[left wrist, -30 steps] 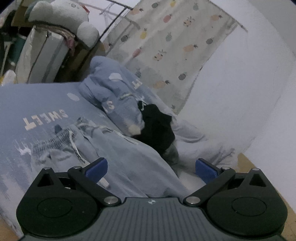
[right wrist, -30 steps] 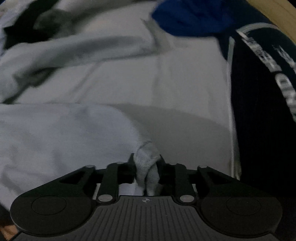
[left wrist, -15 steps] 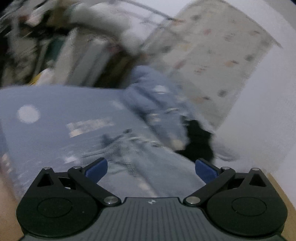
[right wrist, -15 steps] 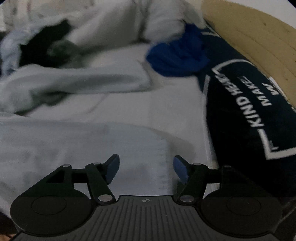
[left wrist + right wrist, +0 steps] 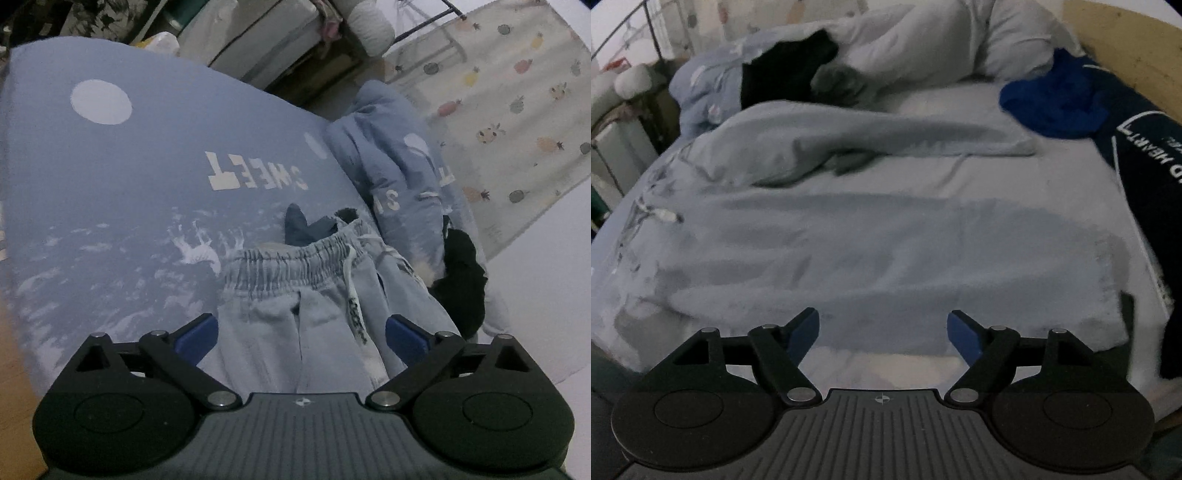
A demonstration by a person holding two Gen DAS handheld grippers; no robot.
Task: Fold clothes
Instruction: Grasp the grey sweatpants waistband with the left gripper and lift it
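Your left tool (image 5: 299, 334) stands wide, jaws closing slightly, poised over the trousers (image 5: 295, 295) with no cloth pinched; your right tool (image 5: 882, 332) is released, jaws opening, nothing between them. The trousers lie spread on the bed (image 5: 110, 221), waistband (image 5: 288, 262) far, legs running right; soft, light, limp cloth, likely to sag and crease; take hold at the waistband corners. Legible: "SWEET" on the bedcover, inverted; "HEART" on the dark garment (image 5: 1145, 155) at right.

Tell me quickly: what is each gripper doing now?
Left gripper: jaws closing, over the light blue trousers, gripping nothing.
Right gripper: jaws opening, holding nothing.
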